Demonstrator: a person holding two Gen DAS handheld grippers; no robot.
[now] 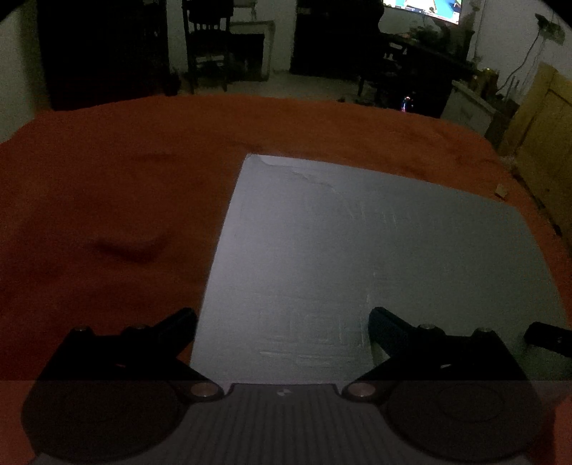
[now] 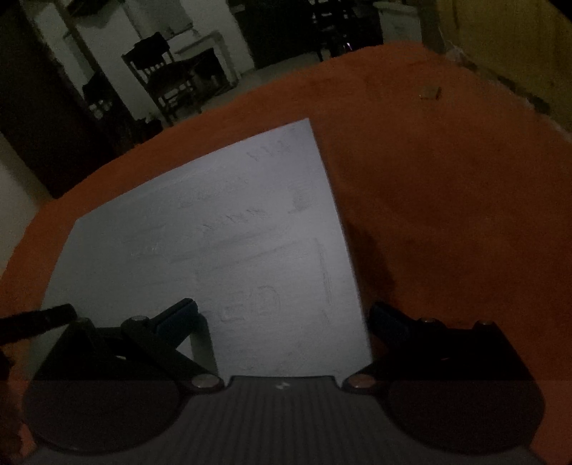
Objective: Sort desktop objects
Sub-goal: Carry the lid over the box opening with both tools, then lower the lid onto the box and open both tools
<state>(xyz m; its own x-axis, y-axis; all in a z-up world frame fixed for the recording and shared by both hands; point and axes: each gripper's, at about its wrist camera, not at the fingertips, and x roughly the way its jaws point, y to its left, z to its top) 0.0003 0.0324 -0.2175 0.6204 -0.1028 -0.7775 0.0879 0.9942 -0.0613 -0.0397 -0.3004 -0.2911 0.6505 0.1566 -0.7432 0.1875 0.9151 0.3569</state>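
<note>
Matt grey board, fuzzy orange cloth

Pretty sure I'm in somebody's dim living room: a wooden chair against the white wall, a TV screen glowing up in the corner, dark cabinets, and a table under a rumpled orange cloth right in front of me.

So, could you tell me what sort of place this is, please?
Probably a dim living room at home: a table under an orange cloth, a wooden chair by the wall, and a lit screen beyond.
</note>
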